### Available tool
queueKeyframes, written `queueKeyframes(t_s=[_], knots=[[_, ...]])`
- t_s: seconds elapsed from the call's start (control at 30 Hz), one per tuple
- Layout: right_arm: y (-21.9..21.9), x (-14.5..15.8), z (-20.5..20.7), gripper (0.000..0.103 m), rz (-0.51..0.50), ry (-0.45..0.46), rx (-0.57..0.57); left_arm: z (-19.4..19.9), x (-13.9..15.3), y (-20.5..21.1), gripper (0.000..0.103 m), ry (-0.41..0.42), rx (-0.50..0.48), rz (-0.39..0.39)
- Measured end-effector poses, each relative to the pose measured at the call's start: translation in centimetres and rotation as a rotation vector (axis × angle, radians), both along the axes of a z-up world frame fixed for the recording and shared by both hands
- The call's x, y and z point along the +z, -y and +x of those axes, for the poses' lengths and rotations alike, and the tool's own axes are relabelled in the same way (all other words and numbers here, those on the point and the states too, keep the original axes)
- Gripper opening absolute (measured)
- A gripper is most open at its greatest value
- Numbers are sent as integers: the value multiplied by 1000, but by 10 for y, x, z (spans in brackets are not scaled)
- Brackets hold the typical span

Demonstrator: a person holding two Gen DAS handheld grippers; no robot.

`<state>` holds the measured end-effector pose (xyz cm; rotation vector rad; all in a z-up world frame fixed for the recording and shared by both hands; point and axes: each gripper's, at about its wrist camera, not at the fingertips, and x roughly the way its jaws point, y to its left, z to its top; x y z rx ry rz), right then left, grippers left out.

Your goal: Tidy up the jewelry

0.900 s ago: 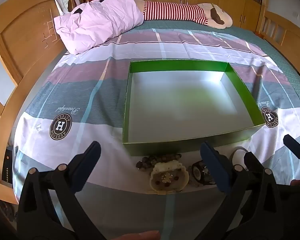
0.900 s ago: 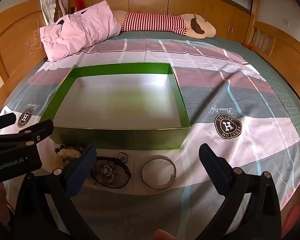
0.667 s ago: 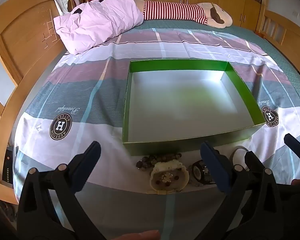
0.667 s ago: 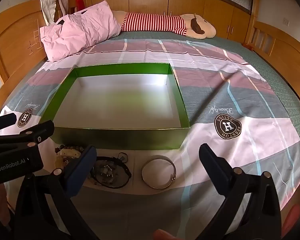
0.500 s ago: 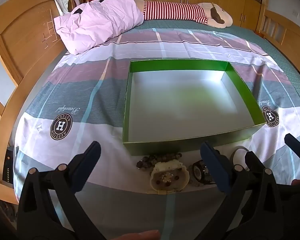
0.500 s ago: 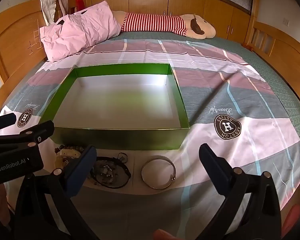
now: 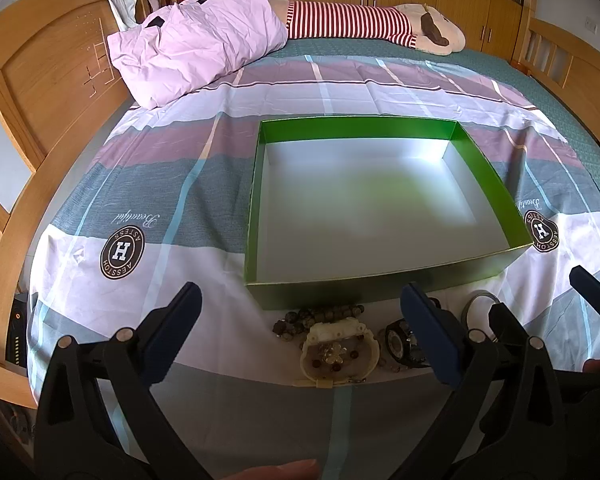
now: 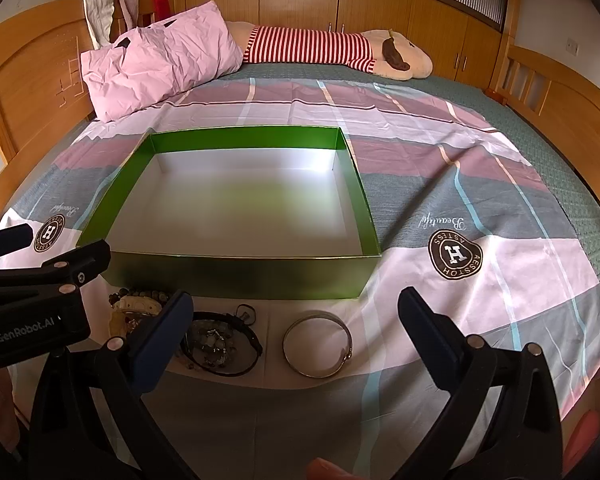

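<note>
Materials, bed scene
Glossy green card box, shiny metal bangle, wrinkled cloth sheet, varnished wood headboard.

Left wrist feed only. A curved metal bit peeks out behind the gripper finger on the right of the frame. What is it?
Observer: A silver bangle. It is a whole ring, lying flat on the sheet in front of the green box, not touching it.
Operator: And the dark thing beside it?
Observer: A black cord loop with small beads piled inside. It sits between the bangle and the cream piece, apart from the bangle.
Operator: Is the right gripper holding anything?
Observer: No. The right gripper is open with nothing between its fingers. The bangle lies on the sheet below the gap.
</note>
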<state>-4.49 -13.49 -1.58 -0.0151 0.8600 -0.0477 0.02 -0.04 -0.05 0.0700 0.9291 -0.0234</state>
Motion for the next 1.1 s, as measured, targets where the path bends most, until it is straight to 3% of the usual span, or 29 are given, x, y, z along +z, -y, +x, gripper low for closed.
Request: queueKeyframes(t_s=[1.1], knots=[[-3,-2,-2,102,-20,2,6,-2,-6,4,101,-9,-15,17]])
